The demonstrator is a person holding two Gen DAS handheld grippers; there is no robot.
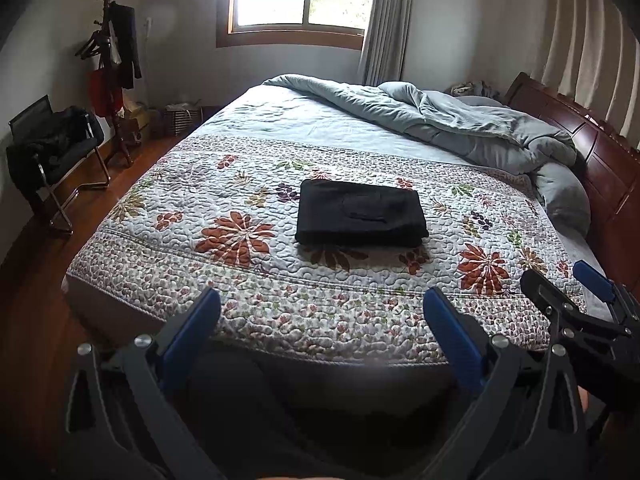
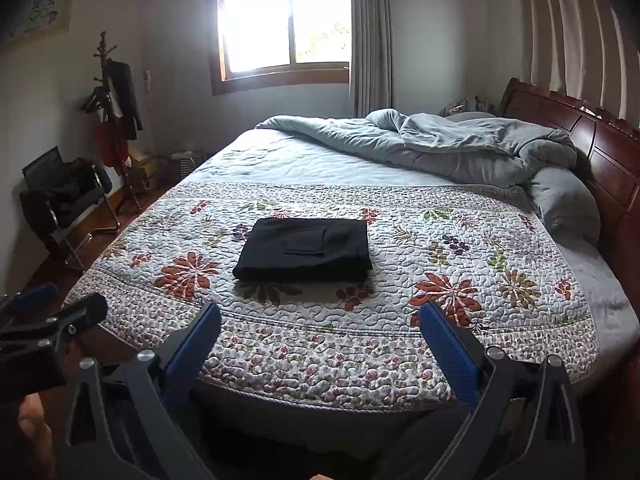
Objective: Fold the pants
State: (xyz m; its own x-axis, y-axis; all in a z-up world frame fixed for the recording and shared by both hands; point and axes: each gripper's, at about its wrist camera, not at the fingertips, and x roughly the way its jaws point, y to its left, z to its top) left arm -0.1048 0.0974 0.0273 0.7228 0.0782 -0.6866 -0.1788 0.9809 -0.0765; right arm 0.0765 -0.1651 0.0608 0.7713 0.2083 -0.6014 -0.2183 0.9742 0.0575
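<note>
2 grippers, the left gripper (image 1: pixel 320 312) and the right gripper (image 2: pixel 320 326), are held spread and empty short of the bed's edge, while the pants (image 1: pixel 361 213) lie folded mid-quilt (image 1: pixel 224 280), so folding is judged done and only withdrawal is called for.

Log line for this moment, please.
stage: fold looks done | black pants folded in flat rectangle on floral quilt | left claw open, empty, off bed | right claw open, empty
</note>
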